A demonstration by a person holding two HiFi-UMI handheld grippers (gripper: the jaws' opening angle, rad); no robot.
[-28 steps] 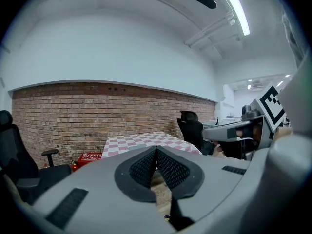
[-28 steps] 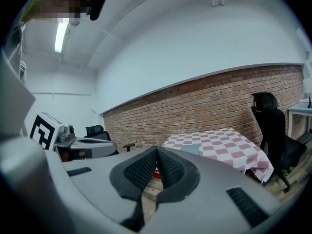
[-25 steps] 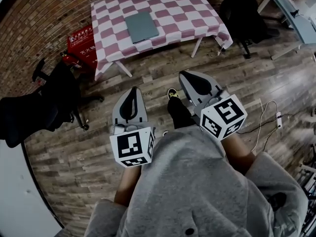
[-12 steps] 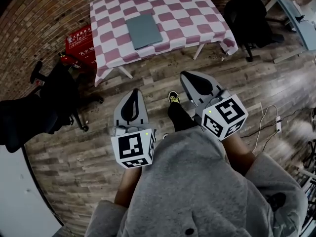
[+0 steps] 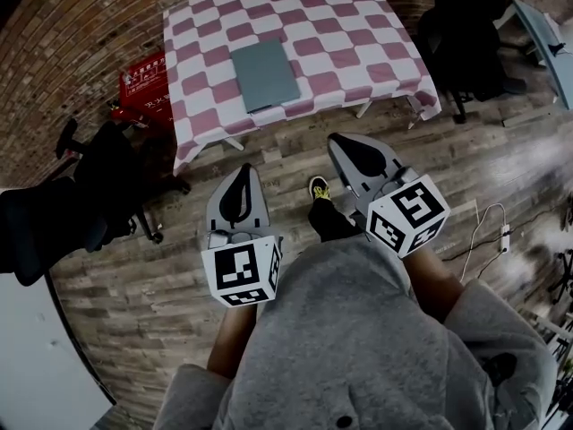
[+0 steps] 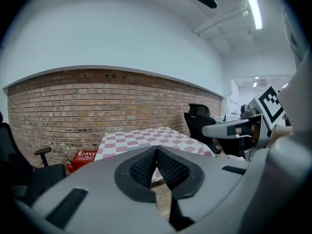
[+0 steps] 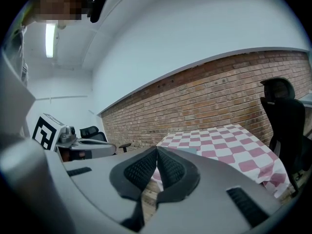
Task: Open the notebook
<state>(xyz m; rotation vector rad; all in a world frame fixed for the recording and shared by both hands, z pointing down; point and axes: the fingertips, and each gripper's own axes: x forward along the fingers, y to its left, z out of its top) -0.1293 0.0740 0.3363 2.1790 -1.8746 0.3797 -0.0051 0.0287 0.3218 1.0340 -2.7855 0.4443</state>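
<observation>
A closed grey-green notebook [image 5: 265,74] lies flat on the table with the pink-and-white checked cloth [image 5: 358,43], near its front edge. Both grippers hang over the wooden floor, well short of the table. My left gripper [image 5: 243,165] is shut, its pads pressed together with nothing between them; its own view shows the tips [image 6: 156,148] closed before the table [image 6: 146,138]. My right gripper [image 5: 333,136] is likewise shut and empty, tips [image 7: 156,147] together, with the table [image 7: 229,140] ahead and a sliver of the notebook [image 7: 187,150] just above the jaws.
A red box [image 5: 143,83] sits on the floor left of the table. Black office chairs stand at the left [image 5: 98,186] and at the table's right [image 5: 466,34]. A white cable [image 5: 479,222] trails on the floor at right. A brick wall [image 6: 97,101] runs behind the table.
The table and notebook have come nearer and lower in the head view as the person walks toward them. Both grippers stay shut, in the same pose before the body.
</observation>
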